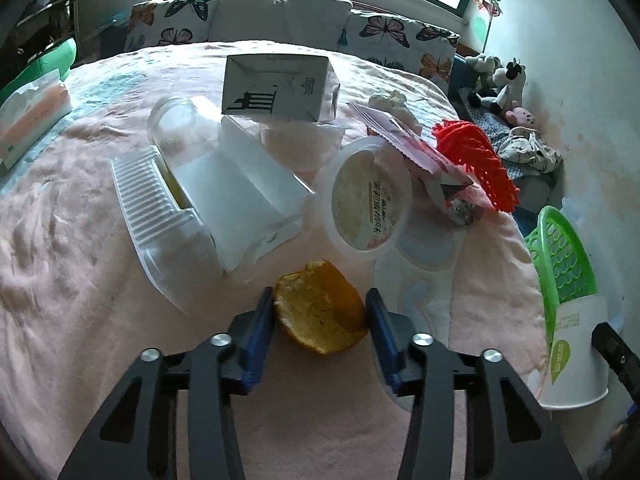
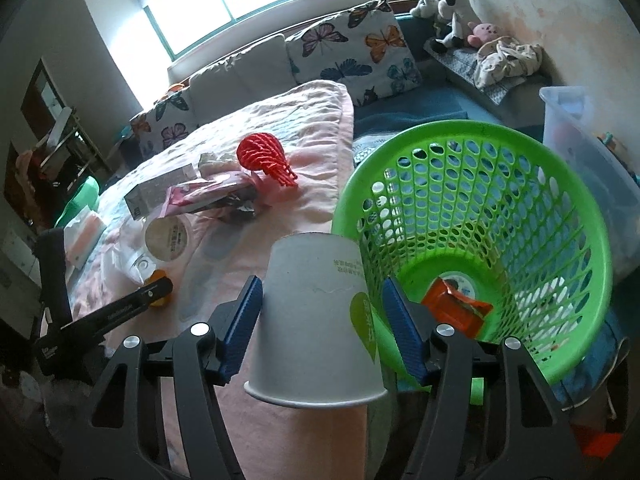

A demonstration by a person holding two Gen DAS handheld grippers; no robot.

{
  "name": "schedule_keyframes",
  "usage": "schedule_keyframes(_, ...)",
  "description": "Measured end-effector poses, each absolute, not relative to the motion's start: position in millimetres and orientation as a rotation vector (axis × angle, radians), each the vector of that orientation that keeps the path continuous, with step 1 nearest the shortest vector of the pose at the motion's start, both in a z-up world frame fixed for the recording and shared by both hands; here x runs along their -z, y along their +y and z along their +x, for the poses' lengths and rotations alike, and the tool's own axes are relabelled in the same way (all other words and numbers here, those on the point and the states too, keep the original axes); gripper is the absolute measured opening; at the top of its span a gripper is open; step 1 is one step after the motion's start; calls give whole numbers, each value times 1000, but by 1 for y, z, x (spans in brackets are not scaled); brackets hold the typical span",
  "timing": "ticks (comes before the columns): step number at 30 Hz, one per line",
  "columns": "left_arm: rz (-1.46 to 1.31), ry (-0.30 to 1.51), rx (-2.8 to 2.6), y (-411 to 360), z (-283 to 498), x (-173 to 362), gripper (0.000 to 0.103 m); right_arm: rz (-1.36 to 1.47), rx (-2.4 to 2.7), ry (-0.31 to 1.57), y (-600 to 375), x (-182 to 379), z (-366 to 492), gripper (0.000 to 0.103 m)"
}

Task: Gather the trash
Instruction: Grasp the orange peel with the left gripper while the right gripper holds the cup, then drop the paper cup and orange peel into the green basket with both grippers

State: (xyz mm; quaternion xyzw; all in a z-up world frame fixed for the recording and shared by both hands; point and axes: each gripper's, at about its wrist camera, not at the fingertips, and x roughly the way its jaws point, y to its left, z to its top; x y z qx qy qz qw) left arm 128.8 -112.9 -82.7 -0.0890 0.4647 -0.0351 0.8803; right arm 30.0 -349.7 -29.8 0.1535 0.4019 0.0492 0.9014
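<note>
Your left gripper [image 1: 321,316] has its blue pads spread on either side of the orange peel [image 1: 322,310], which lies on the pink blanket [image 1: 60,280], well left of the green basket [image 1: 560,252]. I cannot tell if the pads touch the peel yet. It looks light, curved and soft, likely to fold or slip, so close on its thick outer walls, not the ragged rim. Your right gripper [image 2: 320,312] pinches the paper cup [image 2: 316,320] across its sides, mouth toward you, just left of the basket rim [image 2: 472,132]. The cup is light and thin-walled, so squeeze gently or it buckles. An orange wrapper [image 2: 456,306] already lies on the basket floor. The round lidded tub [image 1: 370,196] sits beyond the peel, farther from the basket than the red net [image 1: 476,164].
</note>
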Motion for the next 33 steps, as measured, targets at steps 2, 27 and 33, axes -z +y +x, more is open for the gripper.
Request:
schedule_keyframes(2,-185,959,85,-112,129,80,33,313,-112,840,-347,30,30,63)
schedule_keyframes(27,-189,908,243,-91,94,46,20,142,-161,874,-306,37,31,65)
schedule_keyframes(33,-175,876,304,-102,91,28,20,173,-103,803,-325,16,27,64)
